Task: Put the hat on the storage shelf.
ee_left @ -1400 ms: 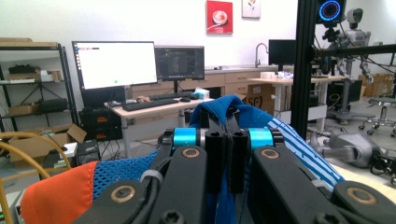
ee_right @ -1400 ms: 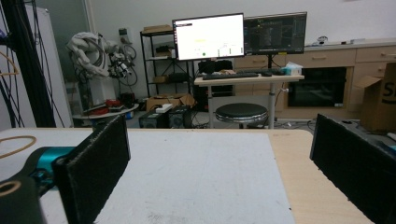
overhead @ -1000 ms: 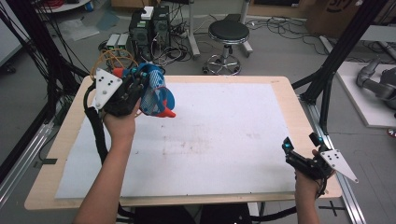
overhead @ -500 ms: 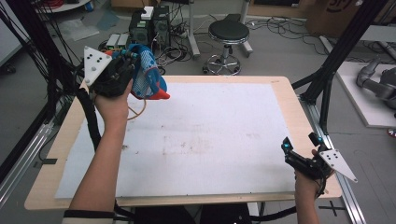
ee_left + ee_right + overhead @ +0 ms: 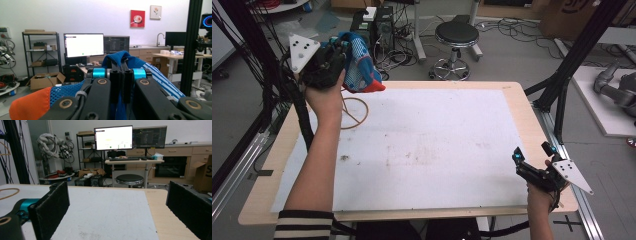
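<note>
High view, upper left of the frame: the left gripper (image 5: pixel 343 56) is clamped on a blue mesh shoe with an orange toe (image 5: pixel 359 70), held up in the air past the far left corner of the surface (image 5: pixel 437 145). A tan loop of cord (image 5: pixel 354 112) lies just below it. Lower right, the right gripper (image 5: pixel 532 160) sits with its jaws wide apart, nothing between them.

Blue mesh shoe (image 5: pixel 358 67) with orange toe, white-striped side, raised above the table's far-left corner
</note>
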